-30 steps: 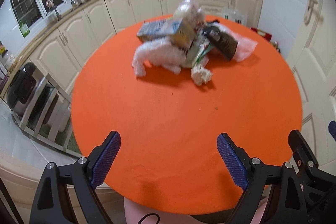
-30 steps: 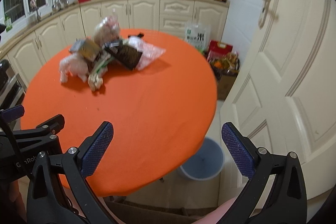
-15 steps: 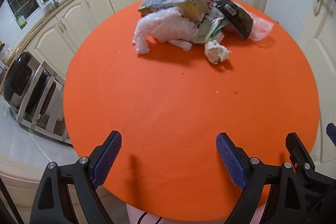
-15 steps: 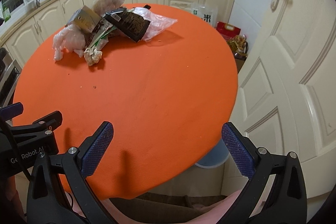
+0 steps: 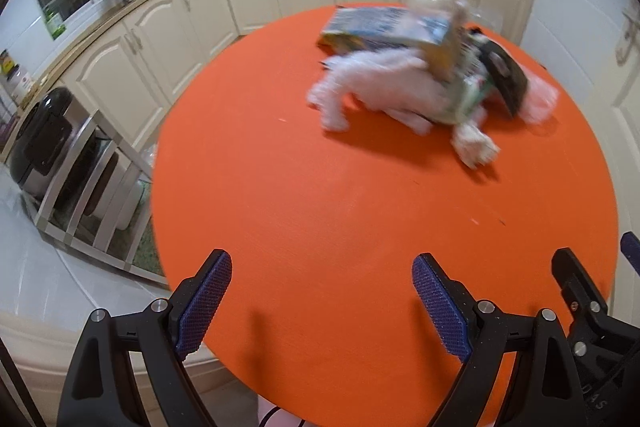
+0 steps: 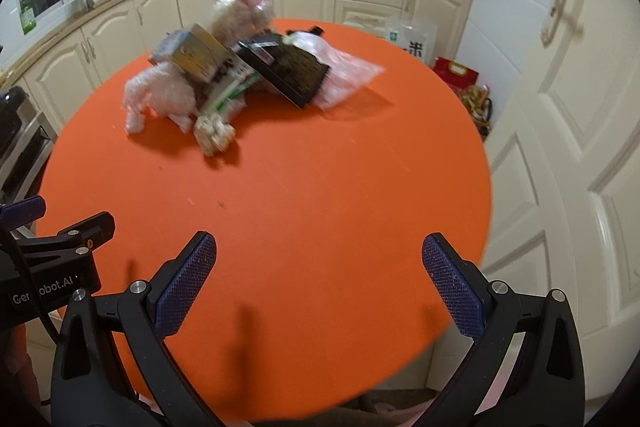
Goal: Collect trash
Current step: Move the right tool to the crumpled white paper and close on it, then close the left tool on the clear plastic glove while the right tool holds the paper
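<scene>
Both tools hang over the near edge of the round orange table, and nothing is picked up yet. The left gripper stands wide, blue ribbed pads apart with only bare tabletop between them. The right gripper is just as wide and just as empty.

The trash sits well ahead, toward the far side of the table: 1 heap of mixed litter. At its near edge lies a small crumpled white paper ball, touching the pile or just beside it; the blur makes that hard to call. Behind it are a crinkled white plastic wrap, a blue and yellow printed carton leaning on top, a flat dark brown pouch and a thin pink plastic bag spreading to the right.

The sensible play is the loose outlier first: take the paper ball, since it bears nothing. Keep the jaws wide on approach, straddle it, let the fingertips come down close to the cloth, then squeeze. Pulling the wrap first would likely tip the carton resting on it. The pink bag is limp; pinch a bunched fold, not a flat sheet. No bin shows in either view, so the drop-off spot is unclear.
</scene>
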`<control>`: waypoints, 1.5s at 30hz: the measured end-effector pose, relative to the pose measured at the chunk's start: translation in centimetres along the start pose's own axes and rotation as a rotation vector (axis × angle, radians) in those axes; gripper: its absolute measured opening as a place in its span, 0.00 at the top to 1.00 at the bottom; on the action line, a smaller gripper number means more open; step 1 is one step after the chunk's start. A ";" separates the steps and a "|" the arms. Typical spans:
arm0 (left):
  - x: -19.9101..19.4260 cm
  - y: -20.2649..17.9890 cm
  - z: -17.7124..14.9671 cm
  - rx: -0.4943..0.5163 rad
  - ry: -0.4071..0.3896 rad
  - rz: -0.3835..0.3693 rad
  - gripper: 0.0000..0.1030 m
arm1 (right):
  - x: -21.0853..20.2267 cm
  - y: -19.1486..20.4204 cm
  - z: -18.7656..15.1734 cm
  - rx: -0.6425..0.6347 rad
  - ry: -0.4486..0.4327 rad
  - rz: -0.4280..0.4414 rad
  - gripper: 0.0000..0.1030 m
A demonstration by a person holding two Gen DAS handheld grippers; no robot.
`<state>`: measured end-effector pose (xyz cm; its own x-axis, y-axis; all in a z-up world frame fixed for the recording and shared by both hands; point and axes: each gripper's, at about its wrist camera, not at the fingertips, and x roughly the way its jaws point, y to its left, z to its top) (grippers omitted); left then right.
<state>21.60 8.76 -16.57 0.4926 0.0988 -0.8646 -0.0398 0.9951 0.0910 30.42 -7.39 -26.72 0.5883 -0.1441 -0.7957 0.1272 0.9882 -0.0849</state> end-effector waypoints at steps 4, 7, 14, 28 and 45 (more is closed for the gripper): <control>0.7 2.0 1.2 -0.046 0.010 0.004 0.14 | 1.0 1.6 1.7 -0.030 -0.009 0.022 0.00; 1.6 3.4 2.2 -0.075 0.016 0.004 0.14 | 2.0 2.8 2.6 -0.048 -0.006 0.031 0.00; 4.0 5.9 3.9 -0.143 0.045 -0.012 0.14 | 5.4 5.4 4.4 -0.099 0.037 0.075 0.01; 8.1 8.1 5.4 -0.184 0.086 -0.034 0.14 | 9.3 5.3 5.8 -0.033 0.079 0.140 0.15; 6.5 5.0 5.4 -0.145 0.049 -0.112 0.14 | 7.6 3.6 5.4 -0.003 0.061 0.179 0.72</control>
<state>29.26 14.34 -19.12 0.4582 -0.0156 -0.8887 -0.1140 0.9906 -0.0761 39.63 -5.19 -29.86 0.5519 0.0370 -0.8331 0.0226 0.9980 0.0593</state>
